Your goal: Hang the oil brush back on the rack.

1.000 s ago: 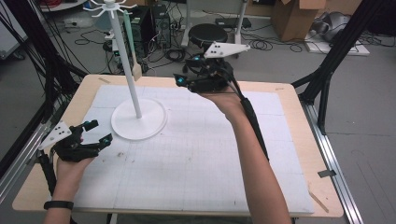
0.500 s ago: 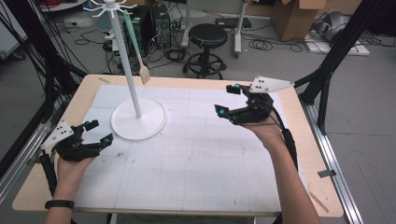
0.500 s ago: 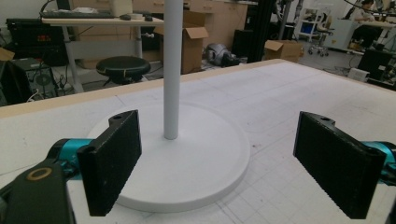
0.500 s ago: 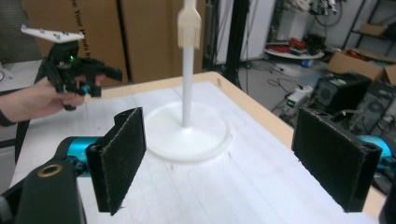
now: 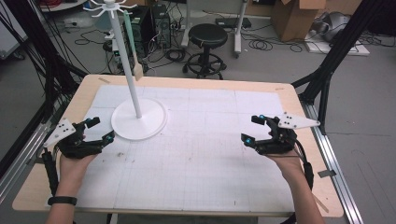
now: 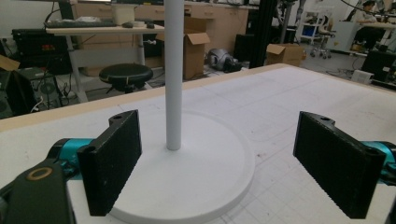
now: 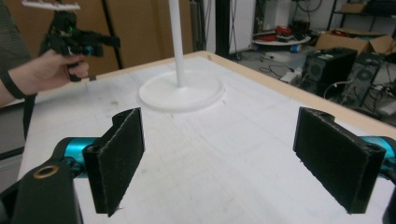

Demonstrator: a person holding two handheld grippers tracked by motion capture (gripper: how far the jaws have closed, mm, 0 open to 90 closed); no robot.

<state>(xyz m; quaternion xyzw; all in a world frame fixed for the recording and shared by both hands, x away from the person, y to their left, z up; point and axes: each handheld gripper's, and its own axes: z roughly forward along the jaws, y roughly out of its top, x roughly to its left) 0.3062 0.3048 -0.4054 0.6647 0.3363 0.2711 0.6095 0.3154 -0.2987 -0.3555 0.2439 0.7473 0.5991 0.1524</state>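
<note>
A white stand (image 5: 138,119) with a tall pole and a round base rests on the white mat at the back left. From its hooked top (image 5: 110,6) hangs a long green-handled utensil (image 5: 132,51) with a tan end. My left gripper (image 5: 102,129) hovers open just left of the base, holding nothing. In the left gripper view the pole (image 6: 173,74) rises between the wide-apart jaws (image 6: 217,163). At the mat's right side my right gripper (image 5: 251,129) is open and empty. The right gripper view looks between that gripper's jaws (image 7: 219,158) at the stand (image 7: 180,91) and the other hand's gripper (image 7: 77,39).
The white gridded mat (image 5: 210,158) covers most of the wooden table (image 5: 299,105). Black frame posts (image 5: 327,70) stand at the table's right and left. A black stool (image 5: 208,35), cables and cardboard boxes (image 5: 294,18) lie on the floor behind.
My right gripper has swung from the back of the table near the stand over to the right and down toward the front right. The left gripper has stayed put.
</note>
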